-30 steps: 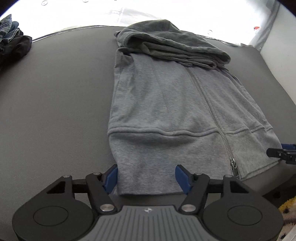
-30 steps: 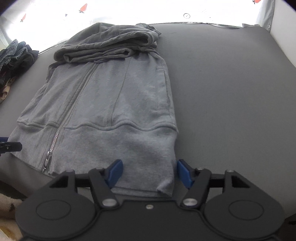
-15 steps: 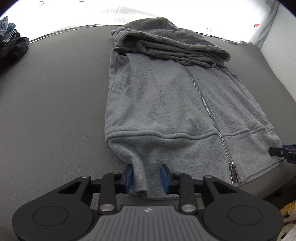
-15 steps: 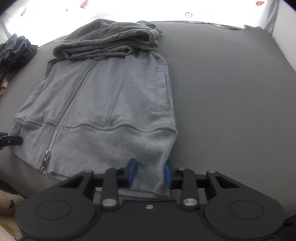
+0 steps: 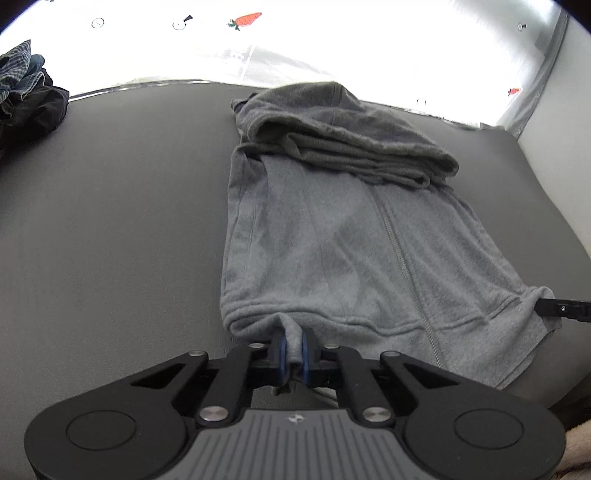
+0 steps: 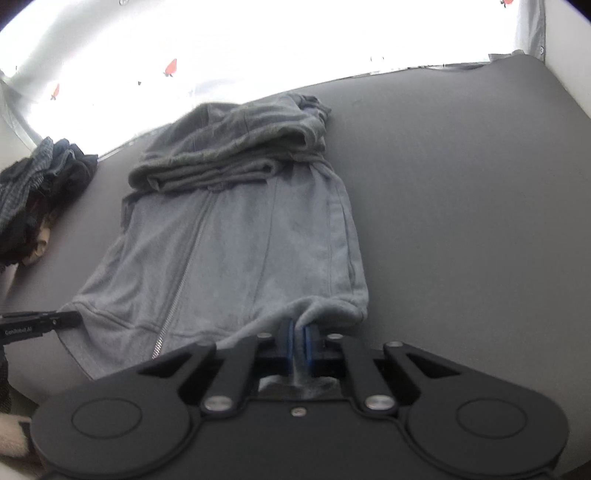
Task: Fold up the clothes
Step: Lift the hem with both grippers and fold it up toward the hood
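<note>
ITEM: grey zip hoodie, lying flat on dark grey counter, hood end at 12 o'clock, hem at 6.
L claw: clenched on hem, 7 o'clock corner.
R claw: clenched on hem, 5 o'clock corner.
HANDLING (est.): soft fleece, limp, med. weight, not fragile; zip adds stiff line. Best hold: thick ribbed hem corners, as gripped.
ALSO: clothes pile at 10 o'clock, well apart.

We saw a dark grey padded surface, blown-out white backdrop printed with small carrots, pale wall at right, heap of dark clothes at far left.
</note>
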{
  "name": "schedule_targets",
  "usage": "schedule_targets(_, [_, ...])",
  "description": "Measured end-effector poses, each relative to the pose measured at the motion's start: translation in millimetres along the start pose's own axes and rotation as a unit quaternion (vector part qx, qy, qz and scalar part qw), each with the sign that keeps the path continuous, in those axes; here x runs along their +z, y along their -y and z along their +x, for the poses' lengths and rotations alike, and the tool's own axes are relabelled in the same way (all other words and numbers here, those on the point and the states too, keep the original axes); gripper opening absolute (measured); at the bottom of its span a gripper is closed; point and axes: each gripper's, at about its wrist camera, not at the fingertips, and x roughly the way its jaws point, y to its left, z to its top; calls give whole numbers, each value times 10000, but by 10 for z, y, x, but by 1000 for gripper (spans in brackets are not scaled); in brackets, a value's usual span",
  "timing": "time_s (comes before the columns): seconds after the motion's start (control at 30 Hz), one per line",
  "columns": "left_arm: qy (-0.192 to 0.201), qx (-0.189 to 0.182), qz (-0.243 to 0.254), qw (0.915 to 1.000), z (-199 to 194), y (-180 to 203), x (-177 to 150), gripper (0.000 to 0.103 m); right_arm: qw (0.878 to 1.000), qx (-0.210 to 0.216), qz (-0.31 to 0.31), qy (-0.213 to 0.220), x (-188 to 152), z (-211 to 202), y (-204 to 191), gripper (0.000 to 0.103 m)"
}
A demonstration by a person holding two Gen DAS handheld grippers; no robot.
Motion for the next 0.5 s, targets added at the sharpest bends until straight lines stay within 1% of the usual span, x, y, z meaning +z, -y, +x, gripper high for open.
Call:
schedule_targets(0.07, [190, -36, -132, 9997, -70, -7, 130, 5, 9997, 128, 61, 188, 131, -59, -14, 6])
schedule_targets(0.23, [690, -74, -663, 9954, -223, -63, 474, 4, 9973, 333, 251, 601, 427, -151, -38, 5])
schedule_targets(0.33, [984, 136, -568, 9934, -269, -24, 642, 4, 9955, 385, 387, 776, 587, -155, -8, 5])
schedule_targets(0.4, [1058, 273, -506, 9927, -244, 5, 737, 4, 9949, 349, 394, 864, 674, -121, 2, 5])
schedule_targets(0.5, [1131, 356, -497, 9917, -186, 3, 853, 4, 9942, 319, 352, 967, 791, -57, -4, 4])
